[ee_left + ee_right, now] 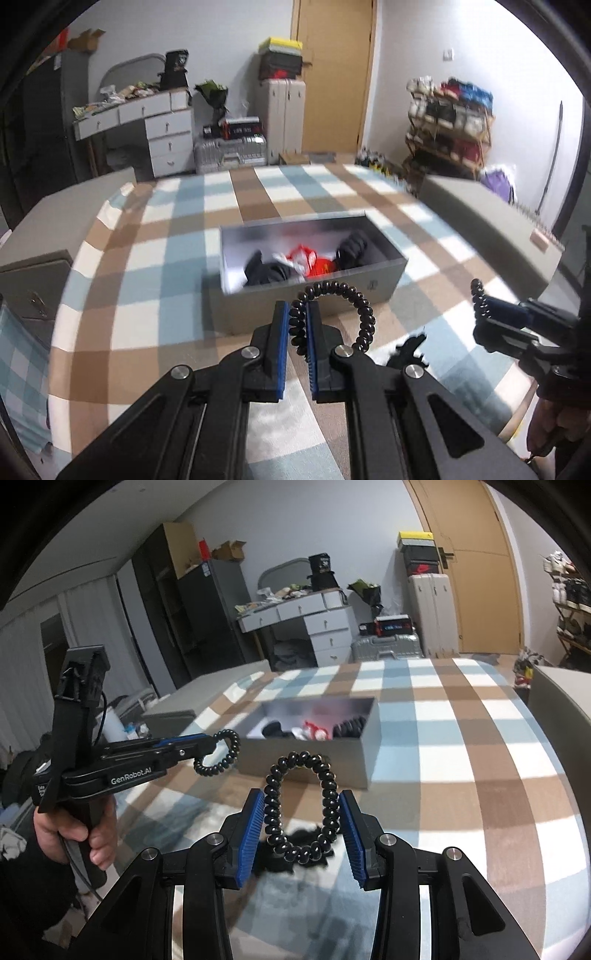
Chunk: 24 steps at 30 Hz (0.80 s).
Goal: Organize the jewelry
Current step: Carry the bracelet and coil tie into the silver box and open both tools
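1. Bed under a checked blanket (147,258) of blue, brown and white squares, spread below and around the grey box (295,299), carrying it.
2. Grey box, open at the top, standing on the blanket ahead of both tongs; inside it some black fabric pieces (266,271) and one red and white piece (314,264) between them, blurred.
3. Left tongs (297,306) just before the near wall of the box, raised above the blanket, clenched on the first coil band (364,306); blue pads nearly together with only the coil between them. Seen from the right wrist at the left of the box, pointing toward it (212,744).
4. Right tongs (303,797) also on the near side of the box, to the right of the left tongs, jaws set wider and grasping the second coil band (271,801) by its two sides.
5. First coil band: black spiral loop, one part pinched, the rest arching out to the right, in front of the box wall.
6. Second coil band: black spiral loop standing upright between the blue pads, its top before the near wall of the box, off the blanket.
7. Small black fluffy thing (306,836) lying on the blanket, nearer than the box, seen through the second loop.
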{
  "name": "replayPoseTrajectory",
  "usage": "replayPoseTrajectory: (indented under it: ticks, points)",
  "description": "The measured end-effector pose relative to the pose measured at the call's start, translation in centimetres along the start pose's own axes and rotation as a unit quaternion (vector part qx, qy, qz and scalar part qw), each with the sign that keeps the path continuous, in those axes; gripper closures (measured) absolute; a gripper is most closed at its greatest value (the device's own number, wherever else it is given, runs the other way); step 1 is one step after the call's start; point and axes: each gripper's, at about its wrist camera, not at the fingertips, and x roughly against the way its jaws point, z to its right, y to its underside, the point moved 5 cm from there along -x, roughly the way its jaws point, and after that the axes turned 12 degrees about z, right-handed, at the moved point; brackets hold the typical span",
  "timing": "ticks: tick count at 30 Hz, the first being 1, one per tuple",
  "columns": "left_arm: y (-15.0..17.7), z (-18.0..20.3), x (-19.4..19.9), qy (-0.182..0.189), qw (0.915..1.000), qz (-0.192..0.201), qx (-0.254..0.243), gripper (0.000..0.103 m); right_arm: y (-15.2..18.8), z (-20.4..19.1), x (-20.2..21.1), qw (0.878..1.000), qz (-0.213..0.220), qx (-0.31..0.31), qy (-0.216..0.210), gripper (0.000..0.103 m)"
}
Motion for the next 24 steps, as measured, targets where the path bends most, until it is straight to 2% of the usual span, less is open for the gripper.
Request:
replayPoseTrajectory:
  ticks: [6, 16, 24]
  points:
    - [-1.7, -1.2, 0.0, -0.007, 0.9993, 0.029, 0.024, 0.098, -2.8, -0.5, -1.5, 0.999, 0.02, -0.004, -0.028, 0.062]
    - [-3.4, -2.3, -2.8, 0.01, 0.9982, 0.031, 0.05, 0.098, -6.5, -0.6, -6.0, 0.998, 0.025, 0.007, -0.049, 0.062]
    - [-3.8, -2.7, -5.0, 0.016, 0.9982, 0.022, 0.054, 0.098, -7.4, 0.3, -9.6, 0.998, 0.017, 0.004, -0.056, 0.062]
